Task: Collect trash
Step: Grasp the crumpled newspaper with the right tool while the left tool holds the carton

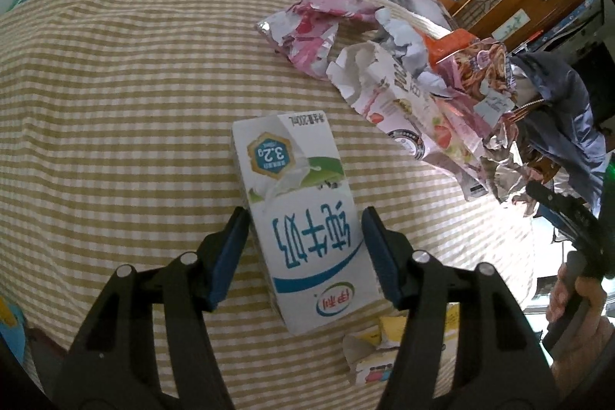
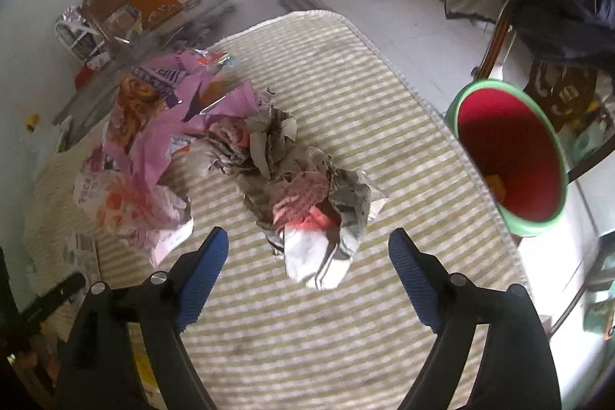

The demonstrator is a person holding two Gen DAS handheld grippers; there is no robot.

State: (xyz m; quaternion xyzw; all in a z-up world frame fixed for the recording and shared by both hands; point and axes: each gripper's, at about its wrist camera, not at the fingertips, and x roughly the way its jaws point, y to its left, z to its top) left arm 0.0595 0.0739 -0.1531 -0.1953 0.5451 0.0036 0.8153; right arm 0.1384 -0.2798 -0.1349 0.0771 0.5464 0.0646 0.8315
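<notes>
1. Two hand-held grippers in play. Left hand-held gripper [image 1: 305, 214] straddles the white-and-blue milk carton [image 1: 303, 218] lying flat on the yellow-and-white striped cloth worktop [image 1: 115, 102]; pads look pressed to both long sides, so clenched on it.
2. Carton: prob. empty, light, thin card w/ torn top flap. Will dent if squeezed hard; grip mid-body across the narrow sides, as now.
3. Right hand-held gripper [image 2: 307, 244] released, jaws wide, nothing btwn them, hanging above the crumpled grey-and-red newspaper wad [image 2: 307, 202].
4. Wad: soft, v. light, springy; take it across the fat middle, not the loose white end.
5. Pink crinkled snack wrappers [image 2: 153, 141] just beside it: slippery film.
6. Red-inside green-rimmed bucket [image 2: 511, 156] at worktop edge, likely the drop spot.
</notes>
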